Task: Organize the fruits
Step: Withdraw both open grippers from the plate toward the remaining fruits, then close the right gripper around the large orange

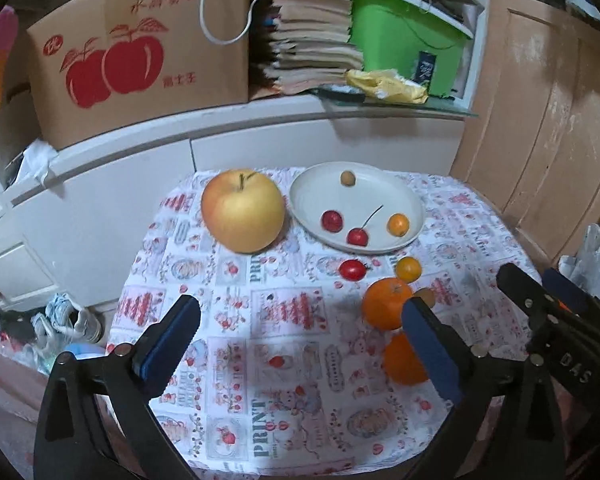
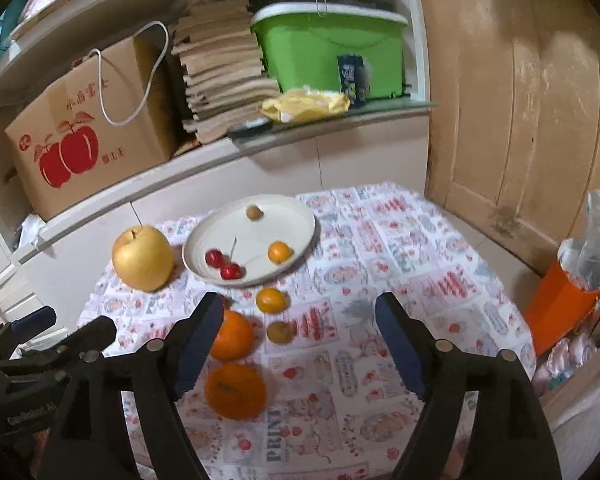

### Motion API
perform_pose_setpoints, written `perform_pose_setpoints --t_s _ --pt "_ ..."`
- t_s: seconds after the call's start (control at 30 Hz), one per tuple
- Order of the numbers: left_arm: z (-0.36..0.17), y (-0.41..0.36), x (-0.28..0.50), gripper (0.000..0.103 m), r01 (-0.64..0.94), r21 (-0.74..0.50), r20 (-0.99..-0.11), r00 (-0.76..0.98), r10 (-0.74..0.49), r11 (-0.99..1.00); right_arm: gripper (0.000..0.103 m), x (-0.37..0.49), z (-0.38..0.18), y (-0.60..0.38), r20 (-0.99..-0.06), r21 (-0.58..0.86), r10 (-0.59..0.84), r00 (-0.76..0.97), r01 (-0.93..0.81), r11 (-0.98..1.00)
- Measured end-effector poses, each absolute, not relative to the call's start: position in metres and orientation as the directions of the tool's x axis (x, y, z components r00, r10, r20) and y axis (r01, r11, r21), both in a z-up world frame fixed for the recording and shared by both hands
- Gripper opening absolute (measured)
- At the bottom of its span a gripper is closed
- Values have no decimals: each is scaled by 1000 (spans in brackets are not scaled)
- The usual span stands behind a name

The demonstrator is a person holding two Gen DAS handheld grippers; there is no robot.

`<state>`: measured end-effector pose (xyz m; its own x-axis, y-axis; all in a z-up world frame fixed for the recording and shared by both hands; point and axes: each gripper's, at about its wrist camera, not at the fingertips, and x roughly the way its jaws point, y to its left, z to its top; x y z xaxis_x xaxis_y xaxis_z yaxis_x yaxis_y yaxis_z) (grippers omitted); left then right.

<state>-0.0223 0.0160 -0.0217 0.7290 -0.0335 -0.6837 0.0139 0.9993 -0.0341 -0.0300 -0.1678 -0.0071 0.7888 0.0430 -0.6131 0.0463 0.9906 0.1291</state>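
Observation:
A big yellow apple (image 1: 242,210) (image 2: 143,258) stands left of a white plate (image 1: 320,192) (image 2: 204,248) on the patterned cloth. The plate holds two red cherries (image 1: 332,221), a small orange fruit (image 1: 398,224) and a small brown fruit (image 1: 347,178). On the cloth lie a red fruit (image 1: 352,270), a small orange fruit (image 2: 272,300), a brown fruit (image 2: 280,332) and two oranges (image 2: 232,336) (image 2: 236,390). My left gripper (image 1: 300,312) hangs open over the near cloth with nothing between its fingers. My right gripper (image 2: 300,308) is open and empty too, just right of the oranges.
Behind the table a shelf carries a cardboard apple box (image 1: 140,52), stacked papers (image 1: 312,28), a green bin (image 1: 404,40) and a yellow bag (image 1: 384,84). A wooden door (image 2: 520,120) is on the right, with an orange bag (image 2: 560,304) below it. Shoes (image 1: 68,320) lie on the floor left.

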Motion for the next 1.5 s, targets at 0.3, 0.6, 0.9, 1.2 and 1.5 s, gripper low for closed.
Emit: perform_pose_setpoints --t_s 0.3,0.6,0.9,1.2,1.5 --pt "-31 18 -20 100 -12 5 -694 720 12 1000 80 -26 -20 -164 -643 97 33 765 39 995" --pt "-32 15 -19 100 -14 48 -689 724 44 999 80 -18 -29 -159 -678 93 47 733 22 995" --pt "-30 23 -18 100 -46 42 -687 724 62 998 80 -8 -48 -140 -767 128 142 626 -68 990" --pt "-24 42 -18 100 -94 -26 -678 733 52 995 80 -5 -67 -116 -810 133 202 550 -162 978" --pt "-25 55 -16 100 -116 -73 -687 726 35 991 75 5 -92 -110 -838 186 248 485 -173 967"
